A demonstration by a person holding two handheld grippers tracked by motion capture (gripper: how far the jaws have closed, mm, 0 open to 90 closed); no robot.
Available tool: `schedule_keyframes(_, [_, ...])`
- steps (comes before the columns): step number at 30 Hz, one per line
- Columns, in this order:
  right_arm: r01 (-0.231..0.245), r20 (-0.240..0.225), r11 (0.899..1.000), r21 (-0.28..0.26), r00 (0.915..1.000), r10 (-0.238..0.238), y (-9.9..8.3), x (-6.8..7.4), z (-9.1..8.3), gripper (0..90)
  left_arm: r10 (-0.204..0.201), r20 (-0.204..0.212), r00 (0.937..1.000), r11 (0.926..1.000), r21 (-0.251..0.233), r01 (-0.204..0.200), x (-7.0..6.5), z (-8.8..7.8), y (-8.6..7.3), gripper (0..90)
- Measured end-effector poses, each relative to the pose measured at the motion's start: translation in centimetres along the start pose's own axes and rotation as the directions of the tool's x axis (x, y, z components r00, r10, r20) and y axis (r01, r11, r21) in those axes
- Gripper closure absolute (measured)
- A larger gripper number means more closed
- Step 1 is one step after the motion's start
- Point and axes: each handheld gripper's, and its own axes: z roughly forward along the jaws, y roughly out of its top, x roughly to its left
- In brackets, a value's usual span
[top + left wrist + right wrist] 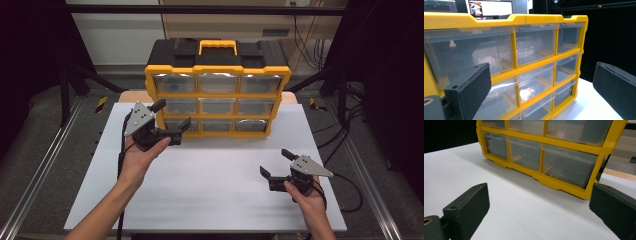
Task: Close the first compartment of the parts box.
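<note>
Yellow and black drawer organizer (218,90) is standing upright at the far middle of the white table (215,175), three rows of three clear drawers facing the person, yellow carry handle (218,46) on top. Its long axis is running left to right across the table.

Left gripper (172,116) is hovering right at the organizer's near-left corner, jaws spread wide with nothing between them, pointing rightward along the front face. In the left gripper view the drawer fronts (534,47) are lying just ahead and between the two black jaws, left column closest; whether a jaw is touching the frame is hard to tell, looks just apart. So the drawers are lying to the far-right of this claw, very near, and the left hand is clearly the nearer one; I'd guess it's lining up on a left-column drawer, middle or bottom row.

Right gripper (276,162) is sitting low at the near right of the table, well apart from the organizer, jaws open and empty too. In the right gripper view the organizer's lower drawers (566,162) are lying farther off, bare table between.

No brand, label or readable writing on the organizer. A monitor (490,8) is glowing behind it, text too small to read.
</note>
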Motion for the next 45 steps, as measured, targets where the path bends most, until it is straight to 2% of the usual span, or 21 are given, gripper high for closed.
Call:
schedule_keyframes(9, [0.003,-0.002,1.000,0.004,1.0000,-0.003,0.0,0.3,0.0,3.4,-0.018,-0.010,0.9998,0.9998,-0.004,0.018,0.5,-1.5,-1.3,1.1])
schedule_keyframes(18, [-0.004,-0.001,1.000,-0.001,1.0000,0.004,0.0,0.2,-0.1,3.4,0.024,-0.013,0.9996,0.9996,0.012,-0.024,0.6,-2.4,-2.1,1.1])
schedule_keyframes(24, [0.002,0.000,1.000,-0.001,1.0000,-0.002,0.1,0.2,-0.1,3.3,0.023,-0.011,0.9997,0.9997,0.012,-0.023,0.5,-3.2,-2.6,1.1])
schedule_keyframes(27, [0.003,0.001,1.000,-0.002,1.0000,-0.003,0.1,0.2,-0.1,3.4,0.050,-0.017,0.9986,0.9987,0.007,-0.050,0.6,-3.7,-2.8,1.1])
schedule_keyframes(32, [0.003,0.002,1.000,0.001,1.0000,-0.003,0.1,0.2,0.0,3.4,0.033,-0.015,0.9993,0.9994,0.009,-0.033,0.6,-4.5,-3.4,1.1])
schedule_keyframes(33, [0.004,0.002,1.000,0.000,1.0000,-0.004,0.1,0.2,0.0,3.4,0.044,-0.021,0.9988,0.9990,0.003,-0.043,0.7,-4.6,-3.5,1.1])
schedule_keyframes(38, [0.006,0.001,1.000,-0.003,1.0000,-0.006,0.1,0.2,-0.1,3.4,0.023,-0.029,0.9993,0.9997,0.008,-0.023,1.1,-5.2,-3.8,1.1])
schedule_keyframes(45, [0.000,0.003,1.000,-0.003,1.0000,0.000,0.1,0.2,-0.1,3.4,0.024,-0.049,0.9985,0.9997,0.003,-0.024,1.9,-6.2,-3.8,1.1])
